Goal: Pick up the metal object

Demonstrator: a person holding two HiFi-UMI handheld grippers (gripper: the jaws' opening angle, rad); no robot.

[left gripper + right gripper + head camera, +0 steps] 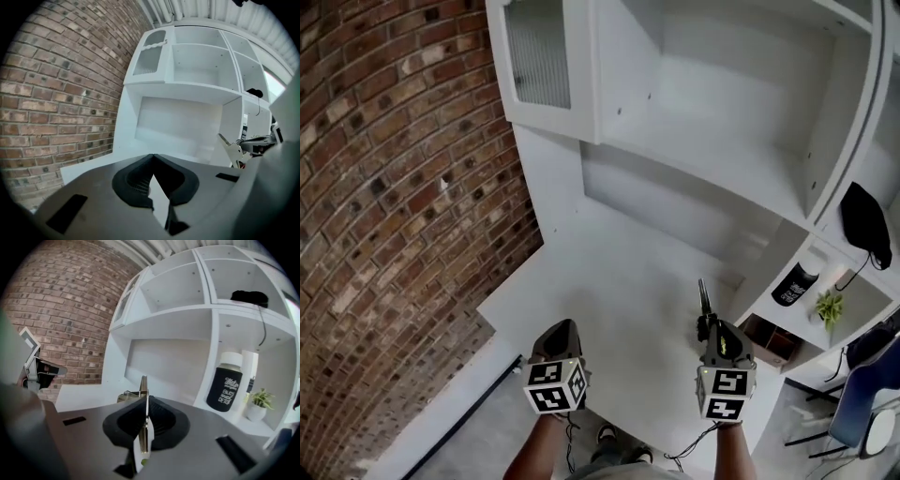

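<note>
A thin flat metal object sticks out forward from my right gripper, which is shut on it above the white desk. In the right gripper view the metal strip stands on edge between the black pads, with a brassy part showing to its left. My left gripper hovers level with the right one, a hand's width to its left. Its jaws meet at the tips with nothing between them. From the left gripper view the metal object shows at the far right.
A white shelf unit rises behind the desk, with a ribbed-glass door at top left. Right-hand cubbies hold a black bottle, a small plant and a black item. The brick wall runs along the left. A blue chair stands at right.
</note>
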